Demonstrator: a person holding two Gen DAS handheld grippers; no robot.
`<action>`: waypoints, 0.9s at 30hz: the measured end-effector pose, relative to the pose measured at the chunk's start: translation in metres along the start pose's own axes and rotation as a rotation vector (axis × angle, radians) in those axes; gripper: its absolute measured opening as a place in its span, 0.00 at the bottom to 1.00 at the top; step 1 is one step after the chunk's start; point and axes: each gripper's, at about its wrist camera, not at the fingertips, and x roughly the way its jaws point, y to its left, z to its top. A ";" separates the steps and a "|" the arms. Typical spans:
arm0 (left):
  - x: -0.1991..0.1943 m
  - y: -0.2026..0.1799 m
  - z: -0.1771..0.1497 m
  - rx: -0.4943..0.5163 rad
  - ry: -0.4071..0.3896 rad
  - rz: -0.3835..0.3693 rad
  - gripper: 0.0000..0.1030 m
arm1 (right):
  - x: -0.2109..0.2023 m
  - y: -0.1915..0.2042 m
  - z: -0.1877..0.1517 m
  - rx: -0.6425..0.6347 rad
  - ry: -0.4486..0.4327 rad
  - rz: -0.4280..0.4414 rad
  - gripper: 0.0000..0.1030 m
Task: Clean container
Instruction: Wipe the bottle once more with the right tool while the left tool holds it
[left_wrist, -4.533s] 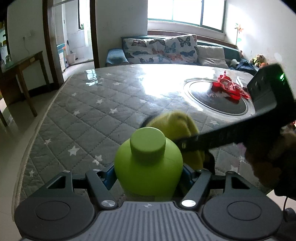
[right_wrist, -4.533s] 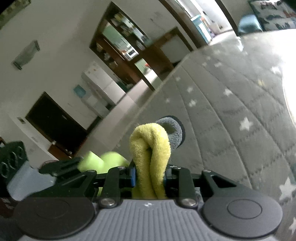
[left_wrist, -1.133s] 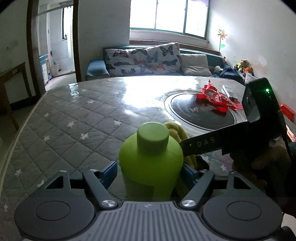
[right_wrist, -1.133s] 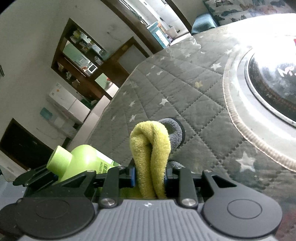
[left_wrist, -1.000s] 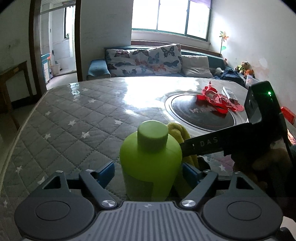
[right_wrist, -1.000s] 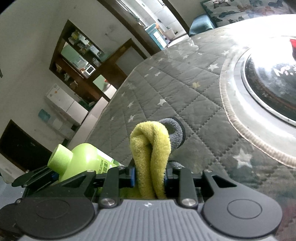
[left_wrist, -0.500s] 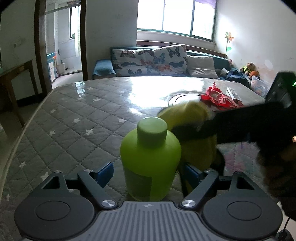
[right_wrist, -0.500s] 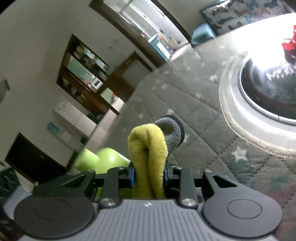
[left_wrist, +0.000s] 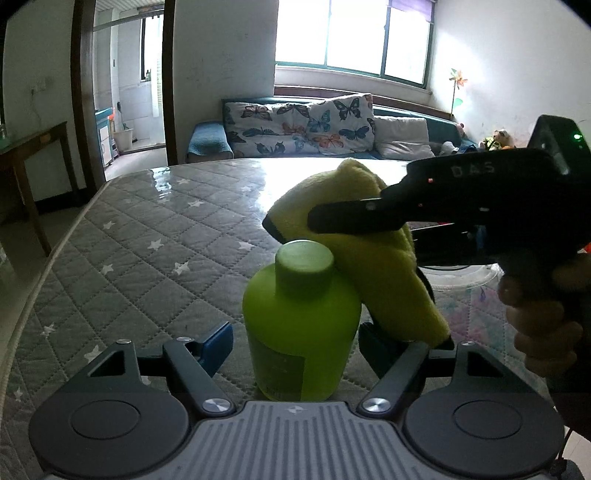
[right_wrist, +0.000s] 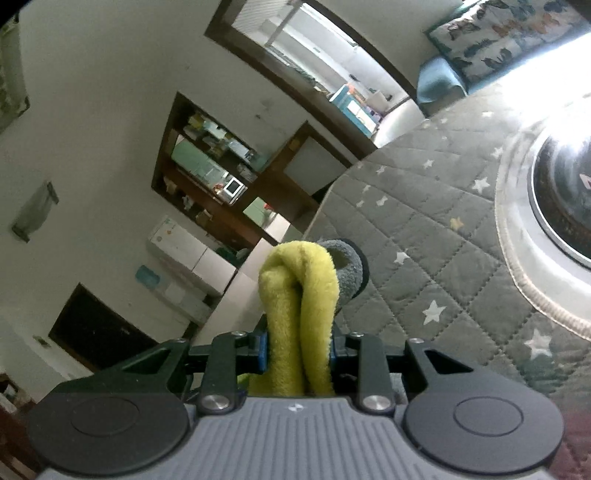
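Left gripper (left_wrist: 295, 345) jaws are closing around the bottle (left_wrist: 301, 325), pads not yet touching. Right gripper (right_wrist: 299, 350), clamped on the cloth (right_wrist: 301, 314), has lifted from beside the bottle onto its cap: wiping moves to the top.

Right gripper (right_wrist: 298, 350) clamps a folded yellow-green cloth (right_wrist: 301, 317) w/ a grey edge sticking out top-right, jaws tight on it. Beyond, to the right: grey quilted table cover (right_wrist: 436, 236) w/ white stars; round dark glossy plate (right_wrist: 561, 192) w/ a silver rim at far right. Shelves & a doorway on the far left wall.
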 end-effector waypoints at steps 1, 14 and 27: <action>0.000 0.000 0.000 -0.002 0.001 -0.001 0.75 | 0.000 -0.002 0.001 0.007 0.000 0.001 0.26; -0.001 -0.001 -0.003 -0.015 0.012 0.006 0.76 | 0.023 -0.035 -0.005 0.045 0.061 -0.099 0.26; 0.000 0.001 -0.002 -0.019 0.011 0.007 0.75 | 0.024 -0.043 -0.030 0.011 0.129 -0.152 0.26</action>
